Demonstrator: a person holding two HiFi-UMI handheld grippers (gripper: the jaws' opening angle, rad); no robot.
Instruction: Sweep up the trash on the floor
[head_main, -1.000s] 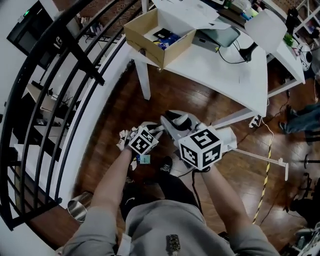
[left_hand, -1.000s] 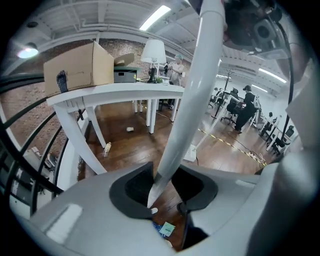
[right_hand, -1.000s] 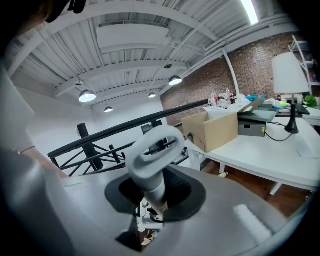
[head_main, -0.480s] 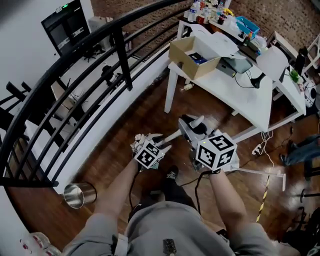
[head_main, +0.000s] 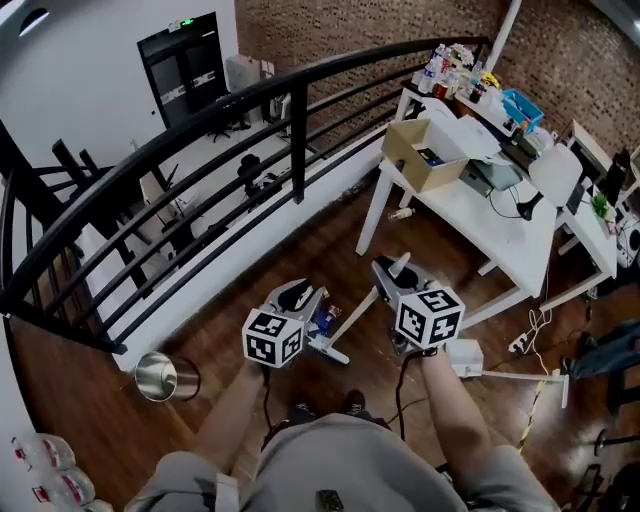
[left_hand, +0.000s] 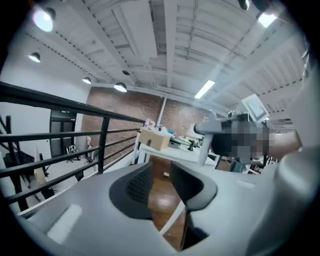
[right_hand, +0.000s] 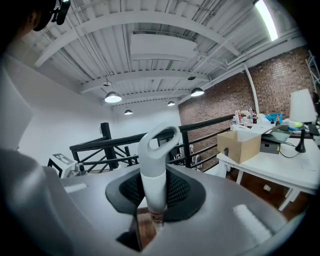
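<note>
The right claw (right_hand: 152, 194) is gripping the broom's white handle (right_hand: 154, 155) just under its loop. The pads are closed on the handle, which is standing upright between them. The pole (head_main: 356, 318) is slanting down to the broom head (head_main: 328, 349), which is resting on or just above the wooden floor (head_main: 300, 245); I cannot tell which. The left claw (left_hand: 162, 182) is holding nothing. Its jaws have just been closing a little but are standing apart, with only the pole and floor showing through the gap.

The trash is lying scattered. A blue-and-white scrap (head_main: 322, 322) is showing just beside the broom head, near the left claw. A small white scrap (head_main: 402, 213) is lying under the table (head_main: 470, 215). What looks like a long-handled dustpan (head_main: 465, 356) is lying on the floor to the person's right.

The step in hand seems to be getting the broom set for a stroke. One claw high on the handle is giving little control, so the left claw should be taking the pole lower down, squarely across its pads. The head should be going flat on the boards behind the blue-and-white scrap, then drawing it toward the dustpan in short, light strokes. Hard flicks would likely be sending light scraps skidding. The scrap under the table is calling for a low reach between the legs.
</note>
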